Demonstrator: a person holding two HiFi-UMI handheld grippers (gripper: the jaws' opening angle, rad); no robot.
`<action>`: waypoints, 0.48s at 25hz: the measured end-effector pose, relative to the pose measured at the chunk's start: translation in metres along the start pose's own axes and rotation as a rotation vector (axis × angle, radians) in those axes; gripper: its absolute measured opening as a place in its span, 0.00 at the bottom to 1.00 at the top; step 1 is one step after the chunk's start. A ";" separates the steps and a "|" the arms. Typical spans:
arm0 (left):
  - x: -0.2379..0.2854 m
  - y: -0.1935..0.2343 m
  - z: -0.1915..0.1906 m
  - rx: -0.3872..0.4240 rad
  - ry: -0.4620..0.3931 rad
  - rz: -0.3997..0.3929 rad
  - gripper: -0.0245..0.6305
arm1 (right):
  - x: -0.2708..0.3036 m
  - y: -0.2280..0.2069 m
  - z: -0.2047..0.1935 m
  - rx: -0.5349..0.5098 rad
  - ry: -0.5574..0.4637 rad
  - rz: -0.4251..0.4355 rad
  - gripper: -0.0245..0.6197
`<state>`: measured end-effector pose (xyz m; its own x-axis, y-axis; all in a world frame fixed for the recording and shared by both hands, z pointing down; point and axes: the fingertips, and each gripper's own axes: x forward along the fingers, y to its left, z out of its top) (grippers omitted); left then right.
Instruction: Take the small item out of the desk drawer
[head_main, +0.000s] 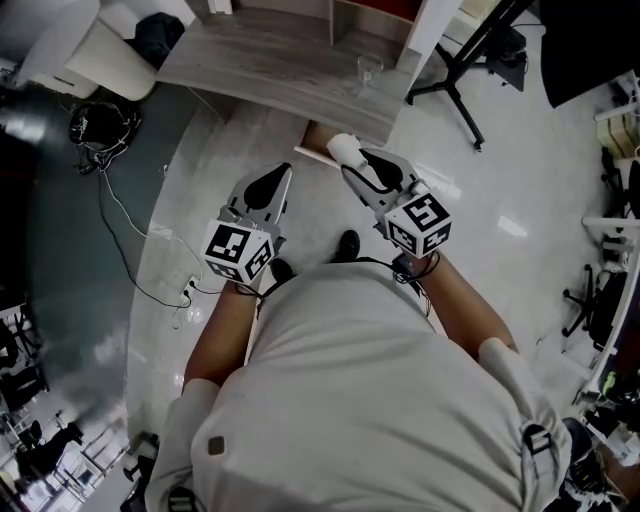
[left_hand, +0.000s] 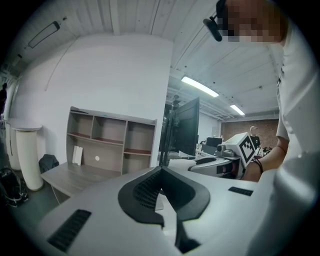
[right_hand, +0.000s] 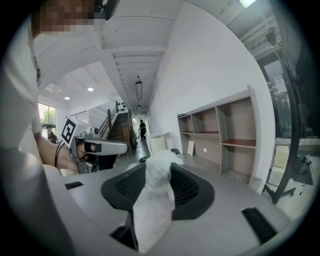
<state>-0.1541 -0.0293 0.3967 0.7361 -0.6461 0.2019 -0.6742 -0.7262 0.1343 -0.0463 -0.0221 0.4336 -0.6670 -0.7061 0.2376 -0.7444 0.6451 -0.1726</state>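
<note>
Pale polished flooring (head_main: 250, 160) fills the area under the person, who stands facing a grey wood-grain desk (head_main: 270, 70).

Nearest item: the left gripper (head_main: 283, 172), held level just in front of the body. In the left gripper view its pads (left_hand: 145, 190) meet at the tips with nothing between them. Finding: closed and empty.

Beside it is the right gripper (head_main: 358, 160), reaching slightly further forward. Its jaws are clamped on a small white crumpled item (right_hand: 157, 180), apparently soft wrapping or film. The item bulges above the pads and trails down between them. In the head view it protrudes from the jaw tips, in the air, short of the desk's front edge.

Beyond the jaw tips, a pale strip and a brown patch (head_main: 316, 140) show below the desk's front. This may be the open drawer, but it cannot be confirmed.

On the desk top stands a clear glass (head_main: 369, 68), well apart from both grippers. Against the far wall is an open shelf unit (left_hand: 110, 142), largely bare.

Assessment: the item is secured and clear of the desk, so the removal appears essentially complete. Outstanding, in my judgement: set the item down, and close the drawer if that is required.
</note>
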 end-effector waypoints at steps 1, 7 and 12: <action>-0.005 0.001 0.001 -0.011 -0.003 -0.005 0.06 | 0.001 0.004 0.000 0.002 -0.002 -0.003 0.29; -0.032 0.011 0.001 0.000 -0.019 -0.012 0.06 | 0.008 0.035 0.008 -0.016 -0.022 -0.008 0.29; -0.053 0.021 -0.001 0.015 -0.015 -0.017 0.06 | 0.011 0.055 0.010 -0.025 -0.037 -0.022 0.29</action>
<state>-0.2069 -0.0099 0.3897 0.7484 -0.6369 0.1854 -0.6607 -0.7405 0.1230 -0.0952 0.0027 0.4173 -0.6515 -0.7302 0.2056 -0.7582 0.6359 -0.1441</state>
